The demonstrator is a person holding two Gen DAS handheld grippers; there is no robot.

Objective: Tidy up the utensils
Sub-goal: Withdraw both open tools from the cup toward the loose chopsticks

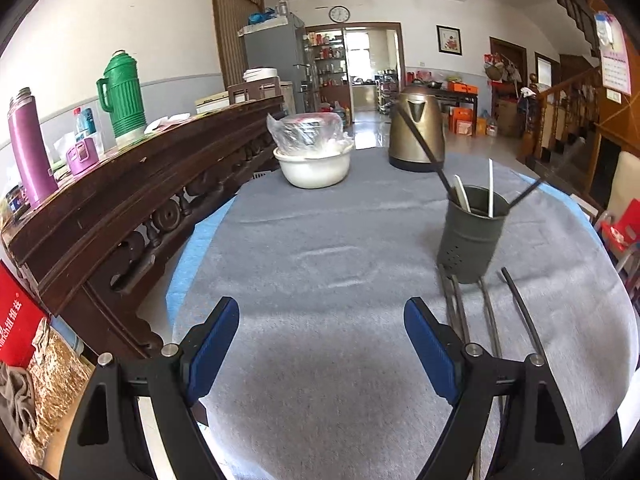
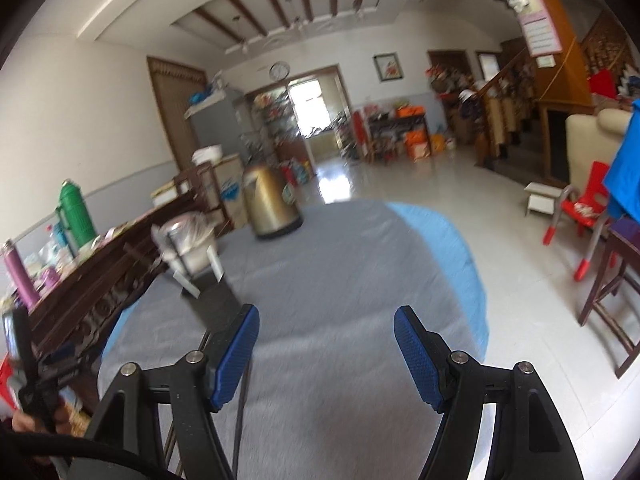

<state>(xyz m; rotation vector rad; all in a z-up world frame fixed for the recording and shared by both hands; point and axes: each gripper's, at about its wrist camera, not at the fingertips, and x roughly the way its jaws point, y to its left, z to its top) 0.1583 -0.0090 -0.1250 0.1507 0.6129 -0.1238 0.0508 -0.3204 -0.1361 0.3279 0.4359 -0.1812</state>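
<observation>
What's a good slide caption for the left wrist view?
Open left tongs hover over the grey cloth, with loose chopsticks lying beside the dark utensil holder.

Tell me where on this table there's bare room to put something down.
The widest free patch is the grey cloth ahead of the open left gripper, bordered by the white bowl and kettle at the far end and the utensil cup on the right. It is crowded around the cup, where loose chopsticks lie at its base.
</observation>
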